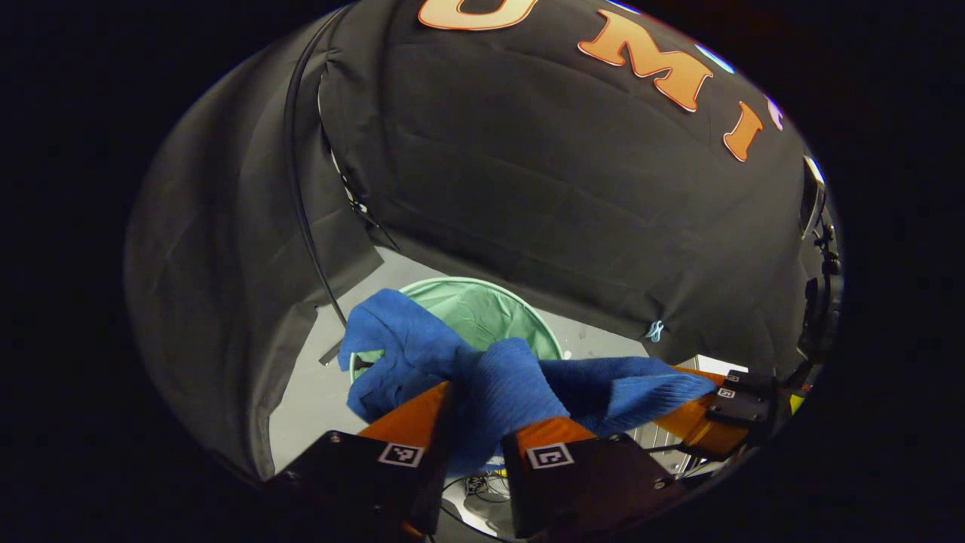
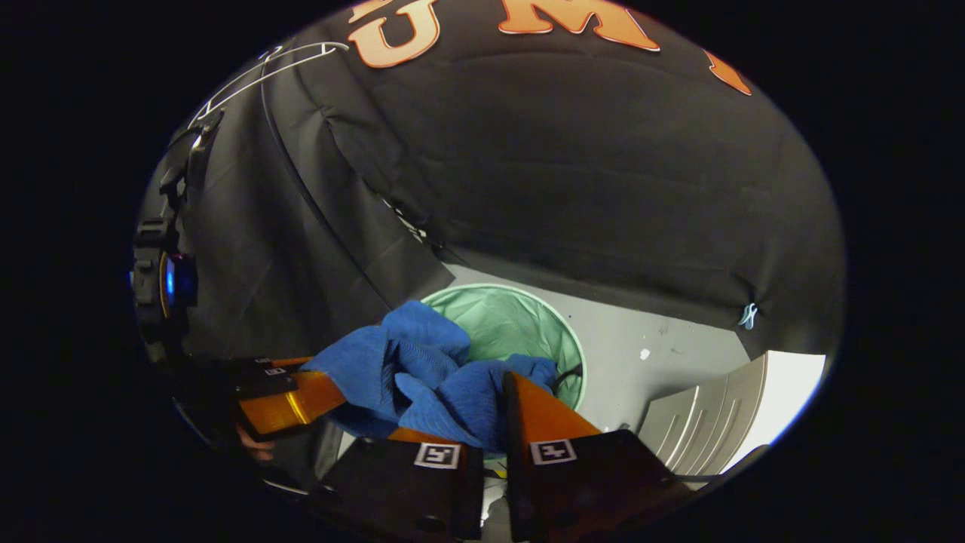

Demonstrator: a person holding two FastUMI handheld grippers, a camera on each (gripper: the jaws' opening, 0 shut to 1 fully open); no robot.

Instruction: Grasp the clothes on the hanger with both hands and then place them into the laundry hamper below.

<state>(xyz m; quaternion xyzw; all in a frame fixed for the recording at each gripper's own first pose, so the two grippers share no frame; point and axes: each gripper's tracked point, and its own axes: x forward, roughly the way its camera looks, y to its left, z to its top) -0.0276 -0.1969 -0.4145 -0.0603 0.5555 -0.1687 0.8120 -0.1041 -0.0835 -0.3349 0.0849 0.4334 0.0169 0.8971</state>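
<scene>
Below, pale grey floor (image 2: 663, 339) meeting black cloth wall (image 1: 528, 188), creased and draped. Standing on that floor, round laundry hamper (image 1: 482, 309), thin mint-green fabric lining, stiff hoop rim; inside, bare lining as far as visible. Above its mouth, blue clothes (image 1: 482, 369), soft ribbed knit, bunched and stretched between both tools. Left gripper (image 1: 471, 430) clamped on one bunch, both fingers pressing the knit; right gripper (image 2: 482, 422) likewise closed on the other end, cloth squeezed between its fingers. High up in the right gripper view, white wire hanger (image 2: 264, 64), bare.
</scene>
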